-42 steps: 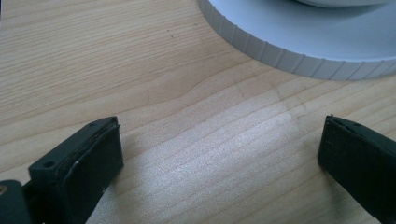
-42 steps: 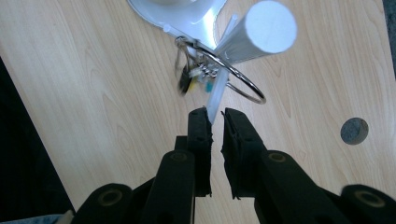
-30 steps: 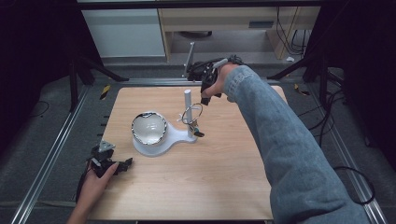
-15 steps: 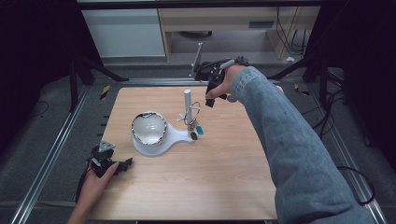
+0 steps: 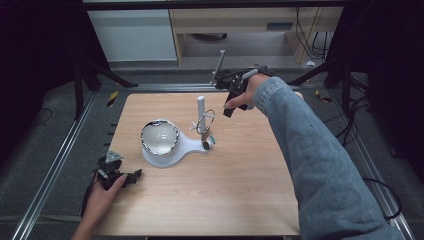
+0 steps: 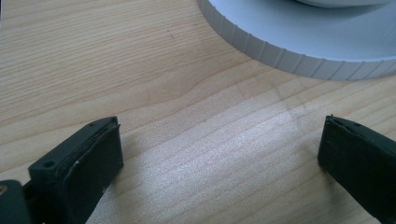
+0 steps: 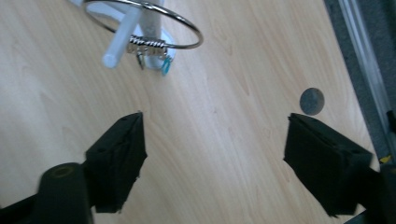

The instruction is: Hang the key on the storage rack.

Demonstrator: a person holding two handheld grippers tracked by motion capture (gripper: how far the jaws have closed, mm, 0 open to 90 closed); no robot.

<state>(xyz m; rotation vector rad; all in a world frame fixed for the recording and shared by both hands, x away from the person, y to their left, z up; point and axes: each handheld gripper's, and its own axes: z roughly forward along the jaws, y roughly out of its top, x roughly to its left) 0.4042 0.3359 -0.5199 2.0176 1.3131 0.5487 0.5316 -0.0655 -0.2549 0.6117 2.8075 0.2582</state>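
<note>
The thin, stiff, probably light metal ring [image 7: 144, 25] hangs ahead of the right gripper [image 7: 215, 158]'s spread empty jaws — best pinched across its wire — while the left gripper [image 6: 219, 163] gapes empty.

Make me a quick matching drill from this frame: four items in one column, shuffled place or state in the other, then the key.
Items
1. shiny round metal bowl
2. thin silver metal ring
3. left gripper
4. right gripper

Places or states
A. open, raised over the table's far edge
B. hung on a peg of the white post
C. open, low at the wooden table's near left corner
D. seated on the round end of the white plastic base

Pairs: 1-D, 2-B, 3-C, 4-A
</note>
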